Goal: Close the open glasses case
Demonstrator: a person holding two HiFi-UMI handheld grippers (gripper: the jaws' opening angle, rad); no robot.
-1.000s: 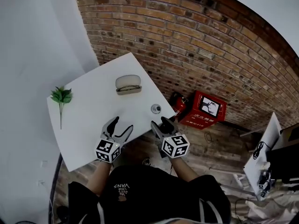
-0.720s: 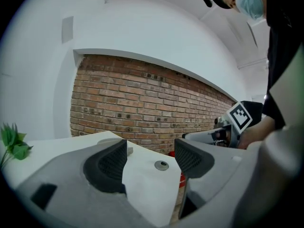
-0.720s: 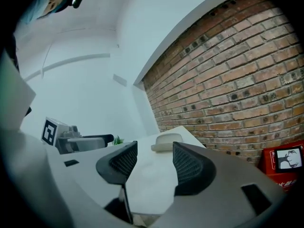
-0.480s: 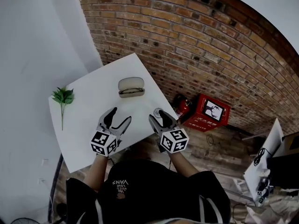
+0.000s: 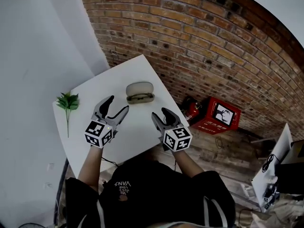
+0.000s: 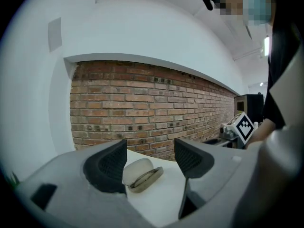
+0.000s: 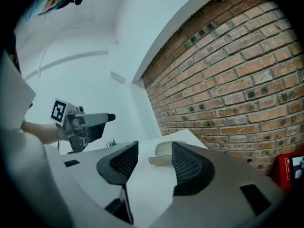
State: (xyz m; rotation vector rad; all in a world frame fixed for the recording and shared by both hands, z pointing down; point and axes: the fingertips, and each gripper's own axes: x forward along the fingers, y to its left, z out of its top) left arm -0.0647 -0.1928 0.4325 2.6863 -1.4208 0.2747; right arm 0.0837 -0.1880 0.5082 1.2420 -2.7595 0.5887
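The beige glasses case (image 5: 140, 92) lies open near the far edge of the white table (image 5: 90, 91), its lid raised over the darker base. My left gripper (image 5: 118, 104) hovers open just short of the case, at its left, with nothing between the fingers. In the left gripper view the case (image 6: 141, 174) shows between the jaws, farther off. My right gripper (image 5: 160, 113) is open near the table's right edge, short of the case; its jaws have just been closing a little, with nothing between them. The right gripper view shows the case (image 7: 164, 153) ahead.
A green plant sprig (image 5: 68, 102) lies at the table's left edge. A brick wall (image 5: 213, 37) rises close behind the table. A red box (image 5: 220, 114) stands on the floor at the right, below the table's edge.
Both grippers have moved forward over the table towards the case. The left one has also risen. A small round object by the right edge is now hidden behind the right gripper.
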